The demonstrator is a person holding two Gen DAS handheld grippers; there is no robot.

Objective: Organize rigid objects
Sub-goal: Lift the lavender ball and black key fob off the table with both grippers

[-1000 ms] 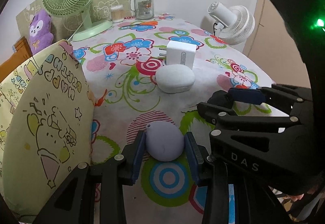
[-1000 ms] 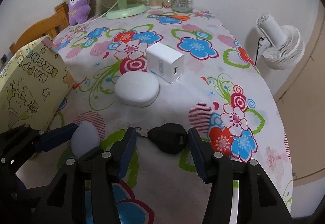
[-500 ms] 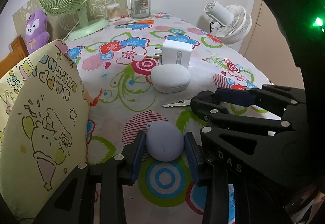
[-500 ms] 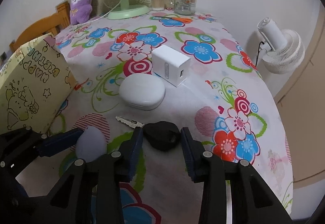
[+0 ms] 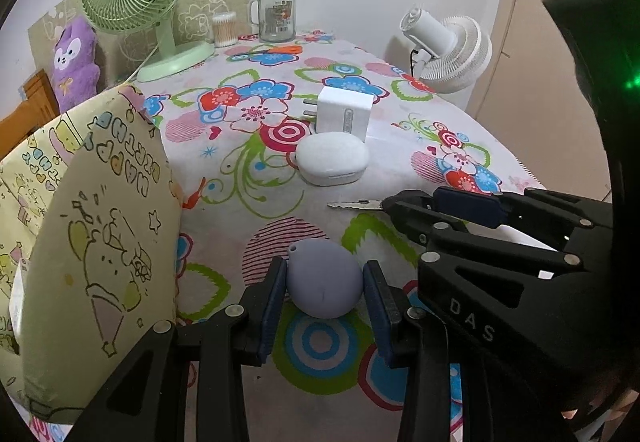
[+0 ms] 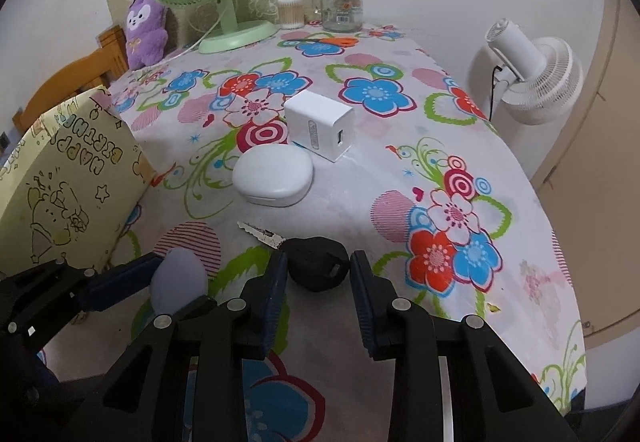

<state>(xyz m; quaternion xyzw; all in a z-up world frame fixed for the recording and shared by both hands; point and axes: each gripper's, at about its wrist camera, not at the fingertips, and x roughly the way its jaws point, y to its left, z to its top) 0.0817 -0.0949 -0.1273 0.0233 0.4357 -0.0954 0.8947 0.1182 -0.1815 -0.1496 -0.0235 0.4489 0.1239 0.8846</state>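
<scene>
The left claw (image 5: 325, 296) is clamped on a lilac egg-shaped case (image 5: 324, 284) near the worktop's (image 6: 400, 169) front edge. Just right of it, the right claw (image 6: 319, 280) has just been closing around a black key fob (image 6: 318, 266); its pads seem to touch.

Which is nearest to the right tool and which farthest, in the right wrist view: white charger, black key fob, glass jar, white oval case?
1. Black key fob, between the right tool's closing jaws.
2. White oval case, just beyond the key, slightly left.
3. White charger, directly behind the case.
4. Glass jar, at the table's far edge by the wall.
</scene>
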